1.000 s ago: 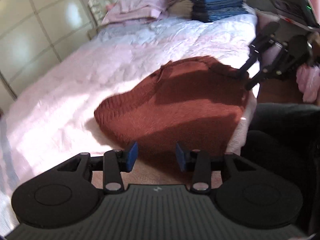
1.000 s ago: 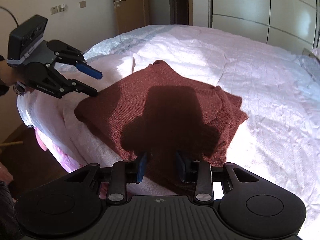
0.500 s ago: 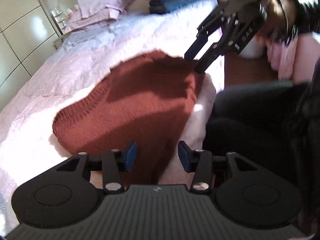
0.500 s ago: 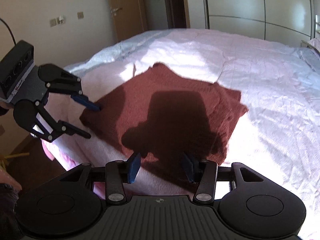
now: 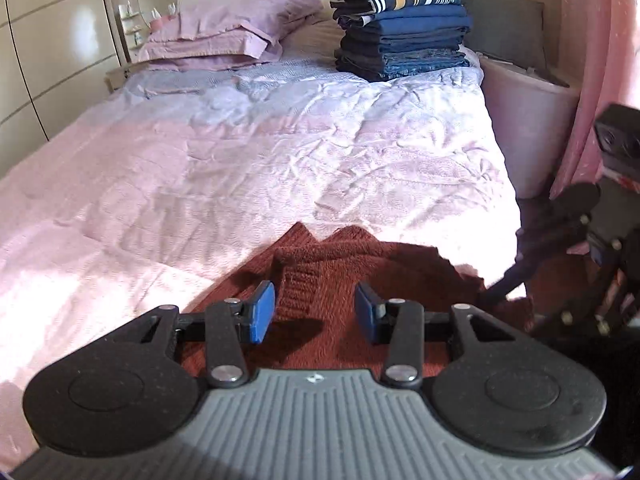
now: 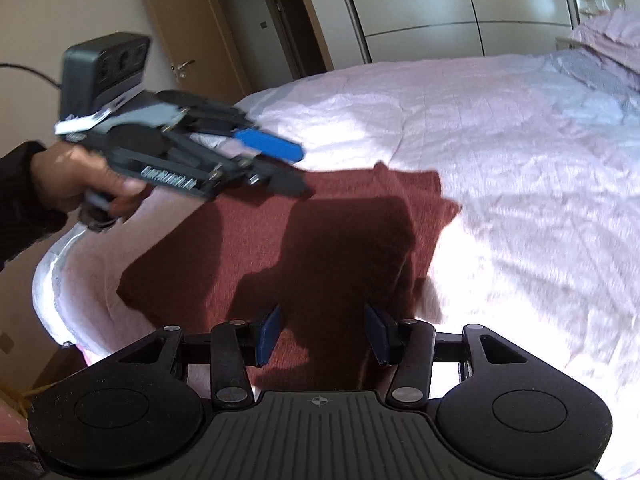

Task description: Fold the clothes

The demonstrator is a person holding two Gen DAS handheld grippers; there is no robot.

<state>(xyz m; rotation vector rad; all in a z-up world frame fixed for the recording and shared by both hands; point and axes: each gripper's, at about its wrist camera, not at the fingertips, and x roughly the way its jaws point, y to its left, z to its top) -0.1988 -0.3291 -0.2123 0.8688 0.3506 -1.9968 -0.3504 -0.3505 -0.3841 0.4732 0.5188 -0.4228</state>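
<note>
Two grippers are in my feeds, both over a rust-red knitted sweater [image 6: 304,248] that lies folded flat on the pale pink bedspread [image 5: 240,160], at the bed's near edge. On the left wrist view, my left gripper [image 5: 315,312] has its blue pads [image 5: 261,312] spread wide with only the knit showing between them; nothing is pinched. The sweater occupies 6 o'clock of that view, its ribbed part directly ahead of the pads. On the right wrist view, my right gripper [image 6: 324,336] likewise has its fingers apart, hovering above the sweater's near edge and casting a shadow on it; whether they touch the fabric I cannot tell. The left gripper appears there at 10 o'clock, held in a hand [image 6: 76,184], fingertips over the sweater's far corner. A stack of folded dark clothes [image 5: 400,24] stands at 12 o'clock beside lilac pillows [image 5: 224,36].
</note>
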